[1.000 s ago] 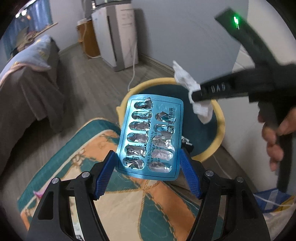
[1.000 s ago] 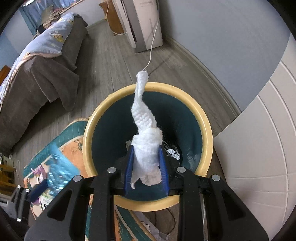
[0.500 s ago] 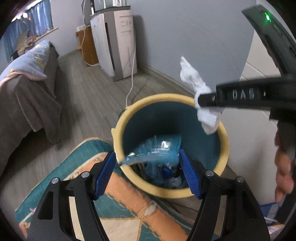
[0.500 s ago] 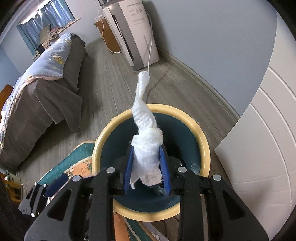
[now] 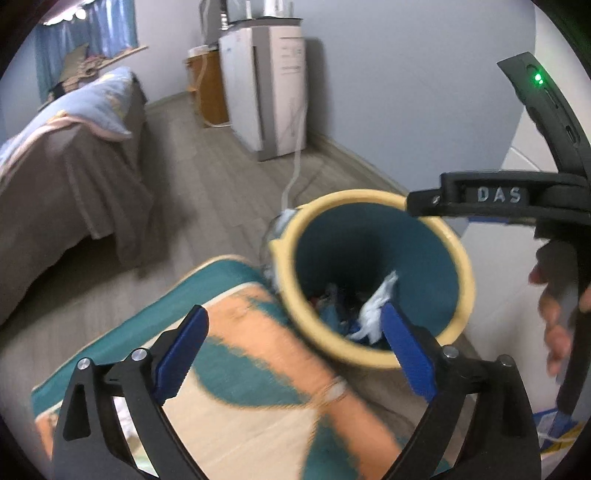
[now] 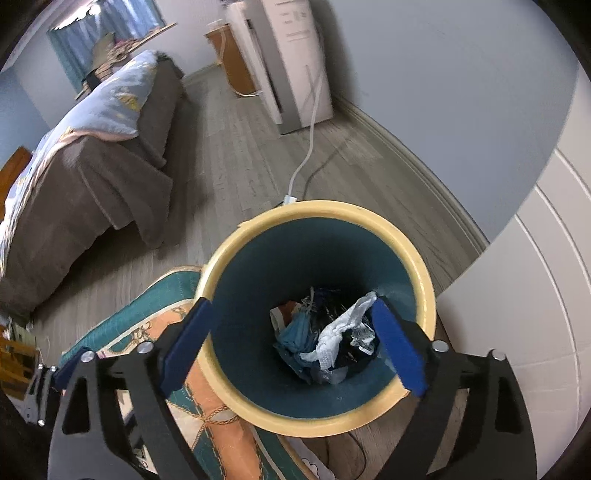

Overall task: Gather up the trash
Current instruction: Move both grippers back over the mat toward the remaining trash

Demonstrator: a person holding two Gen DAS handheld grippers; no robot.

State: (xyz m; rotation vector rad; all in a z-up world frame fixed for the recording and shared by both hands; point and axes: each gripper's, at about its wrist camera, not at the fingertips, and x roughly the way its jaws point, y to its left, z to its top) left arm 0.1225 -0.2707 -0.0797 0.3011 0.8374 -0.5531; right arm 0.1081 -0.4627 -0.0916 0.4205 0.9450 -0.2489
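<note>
The blister pack, held a second ago by the left gripper point(image 5: 293, 349), has been dropped into the bin point(image 6: 421, 273). The tissue point(image 6: 340, 332) has been released by the right gripper point(image 6: 295, 343). Both sets of jaws have just been opened wide, with nothing gripped.

Two black hand-held tools with blue pads

Left tool point(image 5: 291, 350) carries silver screws; right tool point(image 6: 291, 347) bears white "DAS" lettering, a green light at 1 o'clock.

soft daylight from window point(image 5: 88, 33); left view motion-blurred; fisheye edges bent.
</note>
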